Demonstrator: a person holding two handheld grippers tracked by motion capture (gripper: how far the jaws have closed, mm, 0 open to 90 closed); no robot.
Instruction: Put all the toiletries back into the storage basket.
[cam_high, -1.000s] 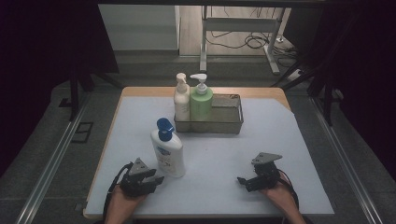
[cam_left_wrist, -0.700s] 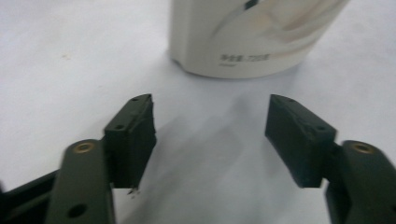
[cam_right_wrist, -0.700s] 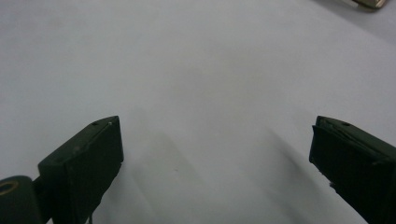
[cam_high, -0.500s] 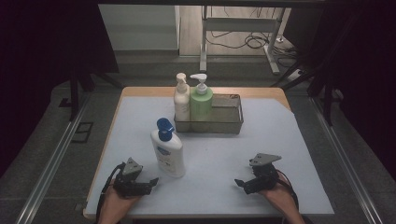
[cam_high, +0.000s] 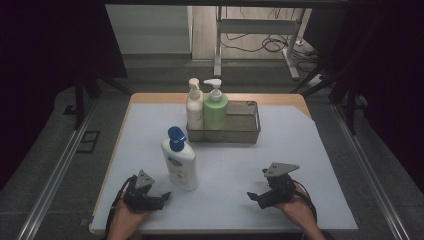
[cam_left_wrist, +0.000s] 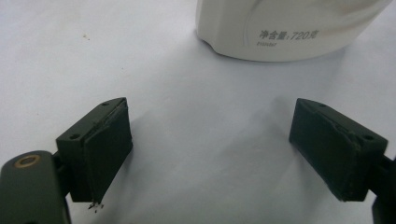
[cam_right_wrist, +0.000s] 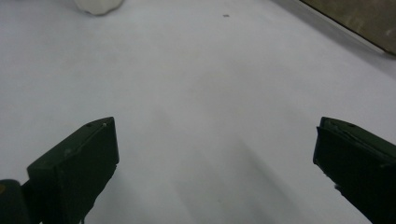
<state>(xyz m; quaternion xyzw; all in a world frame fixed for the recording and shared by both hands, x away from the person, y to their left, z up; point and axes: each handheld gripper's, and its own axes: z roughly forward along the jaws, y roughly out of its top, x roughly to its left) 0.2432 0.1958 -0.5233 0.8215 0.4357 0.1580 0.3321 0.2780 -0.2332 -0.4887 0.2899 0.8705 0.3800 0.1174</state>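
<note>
A white lotion bottle (cam_high: 179, 162) with a blue cap stands upright on the white table mat (cam_high: 225, 165), left of centre. My left gripper (cam_high: 161, 198) lies low on the mat just left of the bottle, pointing at it. In the left gripper view its jaws (cam_left_wrist: 210, 119) have just been opening and now stand wide, with bare mat between them and the bottle's base (cam_left_wrist: 280, 28) a short way ahead, untouched. My right gripper (cam_high: 253, 196) hovers at the front right, open over bare mat (cam_right_wrist: 212, 133).
A metal wire basket (cam_high: 245, 131) sits at the back centre of the table. It holds a cream pump bottle (cam_high: 194, 105) and a green pump bottle (cam_high: 215, 107) at its left end. Dark floor and rails flank the table.
The left gripper's jaws have opened and let go of the white bottle, which stays upright. The left hand has drawn back slightly. The right gripper has lifted a little.
</note>
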